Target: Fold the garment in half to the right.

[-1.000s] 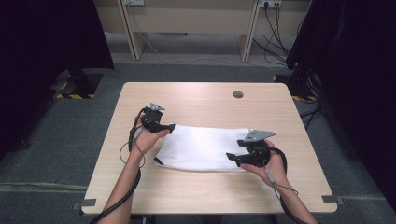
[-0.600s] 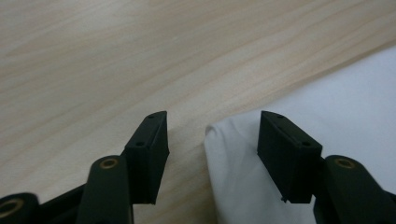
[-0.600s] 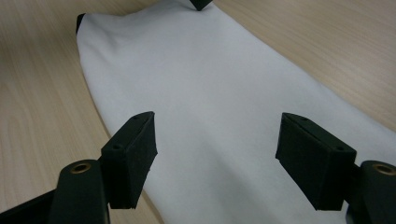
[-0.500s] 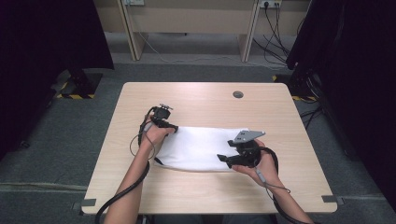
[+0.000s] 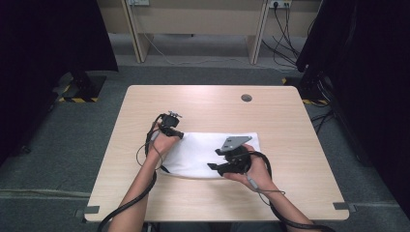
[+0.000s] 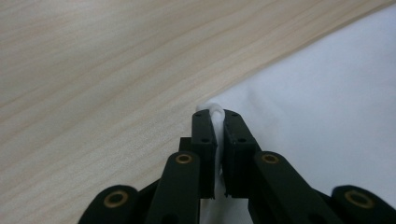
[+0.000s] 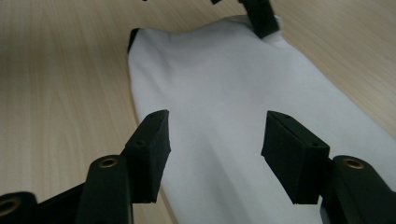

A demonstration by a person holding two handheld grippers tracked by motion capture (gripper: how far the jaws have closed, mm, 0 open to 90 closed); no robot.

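Your left gripper (image 6: 215, 116) is pinched on the far-left corner of the cloth (image 5: 203, 152), jaws just closed with the fabric between them. Your right gripper (image 7: 212, 140) hangs over the cloth's middle, jaws wide but just narrowing, nothing pinched. The cloth lies flat on the table (image 5: 290, 121), long axis running left-right between your hands. Its right edge is nearest your right gripper. Nothing in the way.
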